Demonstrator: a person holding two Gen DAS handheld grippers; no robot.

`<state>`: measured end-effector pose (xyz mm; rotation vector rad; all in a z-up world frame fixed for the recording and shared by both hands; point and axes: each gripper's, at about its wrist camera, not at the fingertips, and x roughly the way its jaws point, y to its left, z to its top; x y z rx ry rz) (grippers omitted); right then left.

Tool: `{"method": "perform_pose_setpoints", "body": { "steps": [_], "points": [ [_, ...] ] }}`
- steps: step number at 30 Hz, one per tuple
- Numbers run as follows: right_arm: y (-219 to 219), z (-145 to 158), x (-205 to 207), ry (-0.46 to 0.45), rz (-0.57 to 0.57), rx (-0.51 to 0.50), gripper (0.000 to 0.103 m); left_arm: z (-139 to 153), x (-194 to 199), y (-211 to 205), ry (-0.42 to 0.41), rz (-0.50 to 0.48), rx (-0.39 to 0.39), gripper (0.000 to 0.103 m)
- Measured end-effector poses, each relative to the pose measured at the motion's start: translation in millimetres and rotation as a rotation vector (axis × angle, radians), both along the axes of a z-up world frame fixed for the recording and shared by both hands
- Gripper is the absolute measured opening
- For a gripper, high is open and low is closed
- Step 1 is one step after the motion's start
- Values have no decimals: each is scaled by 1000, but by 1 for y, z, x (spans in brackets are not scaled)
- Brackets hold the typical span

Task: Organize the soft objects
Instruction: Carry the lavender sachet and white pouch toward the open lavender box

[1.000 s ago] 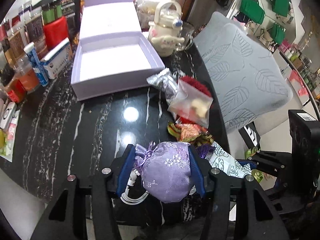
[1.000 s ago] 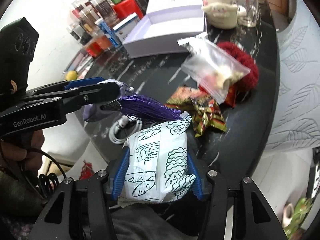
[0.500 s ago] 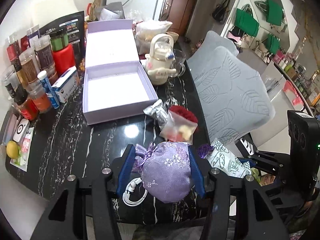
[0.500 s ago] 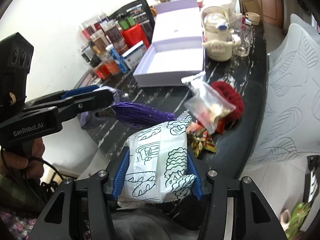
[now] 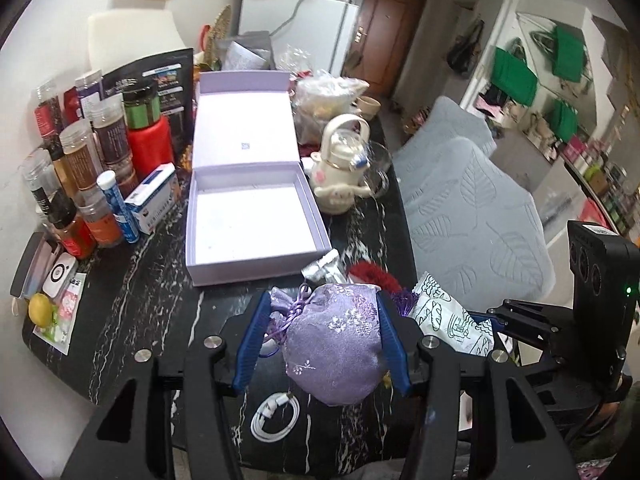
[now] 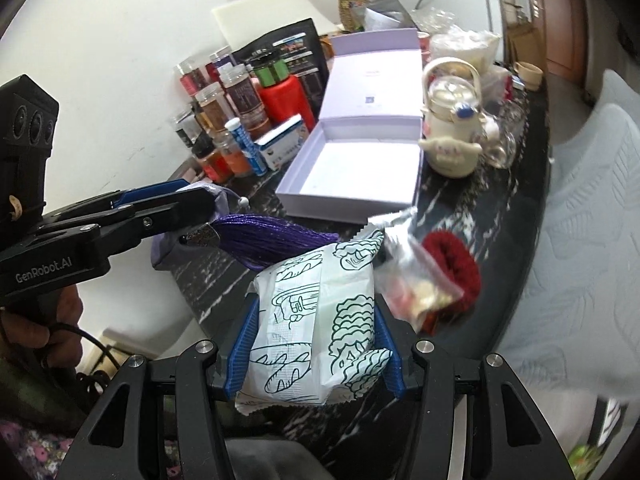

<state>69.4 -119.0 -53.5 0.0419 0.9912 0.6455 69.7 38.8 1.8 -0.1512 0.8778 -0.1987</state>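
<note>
Left gripper [image 5: 324, 338] fingers are clamped on a lilac embroidered fabric pouch [image 5: 334, 350], held above the black marble table [image 5: 132, 292] near the open lavender cardboard box [image 5: 252, 216]. Right gripper [image 6: 314, 350] fingers are clamped on a white printed soft packet [image 6: 316, 324].

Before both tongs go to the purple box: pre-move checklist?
1. Left tongs clamped on pouch: ok.
2. Right tongs clamped on packet: ok.
3. Box open, lid back, nothing seen inside: ok.
4. Pouch tassel clear of the packet: not ok, it lies against the packet's top edge.
5. Straight path to box for the left tongs: ok. For the right, zip bag and red fuzzy item lie close ahead: cannot tell.
6. Both items fit together: cannot tell.
</note>
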Motion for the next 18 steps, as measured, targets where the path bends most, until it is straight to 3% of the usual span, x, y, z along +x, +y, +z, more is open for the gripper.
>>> {"method": "perform_pose_setpoints", "body": {
  "steps": [18],
  "points": [
    [9, 14, 96, -62, 129, 16, 53, 17, 71, 11, -38, 146, 39, 52]
  ]
}}
